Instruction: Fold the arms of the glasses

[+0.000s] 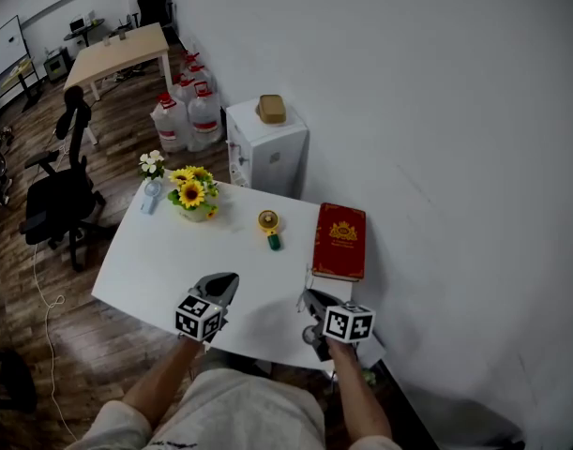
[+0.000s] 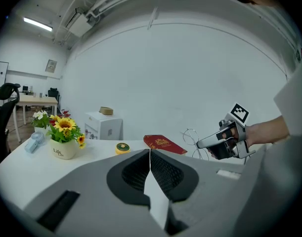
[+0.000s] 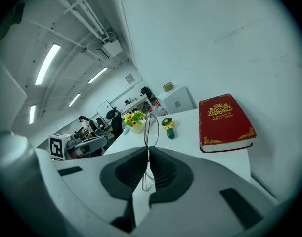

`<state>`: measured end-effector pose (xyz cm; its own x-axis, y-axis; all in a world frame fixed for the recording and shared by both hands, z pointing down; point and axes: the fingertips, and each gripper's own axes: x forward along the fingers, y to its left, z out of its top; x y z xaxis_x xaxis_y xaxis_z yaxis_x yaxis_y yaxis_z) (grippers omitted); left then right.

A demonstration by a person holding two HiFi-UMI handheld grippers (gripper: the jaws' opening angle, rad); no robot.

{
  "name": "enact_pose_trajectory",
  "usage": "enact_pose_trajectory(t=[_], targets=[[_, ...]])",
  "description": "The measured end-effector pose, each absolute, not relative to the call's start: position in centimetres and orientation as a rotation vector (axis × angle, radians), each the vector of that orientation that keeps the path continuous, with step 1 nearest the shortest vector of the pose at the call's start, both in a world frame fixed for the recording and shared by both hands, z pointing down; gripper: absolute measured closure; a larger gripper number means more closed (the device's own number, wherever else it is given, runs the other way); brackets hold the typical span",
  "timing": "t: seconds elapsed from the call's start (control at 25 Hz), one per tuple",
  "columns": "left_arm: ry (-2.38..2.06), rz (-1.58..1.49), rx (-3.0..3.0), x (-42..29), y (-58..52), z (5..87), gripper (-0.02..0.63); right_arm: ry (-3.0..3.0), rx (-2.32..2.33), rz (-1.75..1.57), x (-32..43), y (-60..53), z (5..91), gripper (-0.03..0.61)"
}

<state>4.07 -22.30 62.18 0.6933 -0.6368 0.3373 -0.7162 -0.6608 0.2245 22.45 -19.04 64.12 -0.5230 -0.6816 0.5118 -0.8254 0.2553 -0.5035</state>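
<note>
Thin wire-framed glasses stand upright between the pads of my right gripper, which is shut on them; one rim loop rises above the jaw tips. In the left gripper view the same glasses stick out from the tip of the right gripper, above the table's near right part. In the head view the right gripper hovers beside the red book's near end. My left gripper hangs over the near middle of the white table, apart from the glasses. Its jaws are shut with nothing between them.
A red book lies at the table's right edge. Further back are a yellow round gadget with a green handle, a pot of sunflowers and a small pale blue object. A white cabinet stands behind the table, an office chair to the left.
</note>
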Motion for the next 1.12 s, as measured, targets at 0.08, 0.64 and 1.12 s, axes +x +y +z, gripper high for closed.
enact_pose_trajectory(t=[0.08,0.64,1.12], targets=[[-1.063,0.325,2.558,4.0,-22.3,62.3,0.604,-2.335,1.424,1.136,22.5,-18.8,64.5,0.558],[-1.042,0.320,2.539,4.5,-21.6,62.8,0.604,-2.358,1.448,1.064,22.8,-18.0,64.8,0.560],[-1.031,0.317,2.530,4.1,-20.9,63.1,0.604,-2.382,1.456,1.007,22.4,-17.3,65.2,0.560]])
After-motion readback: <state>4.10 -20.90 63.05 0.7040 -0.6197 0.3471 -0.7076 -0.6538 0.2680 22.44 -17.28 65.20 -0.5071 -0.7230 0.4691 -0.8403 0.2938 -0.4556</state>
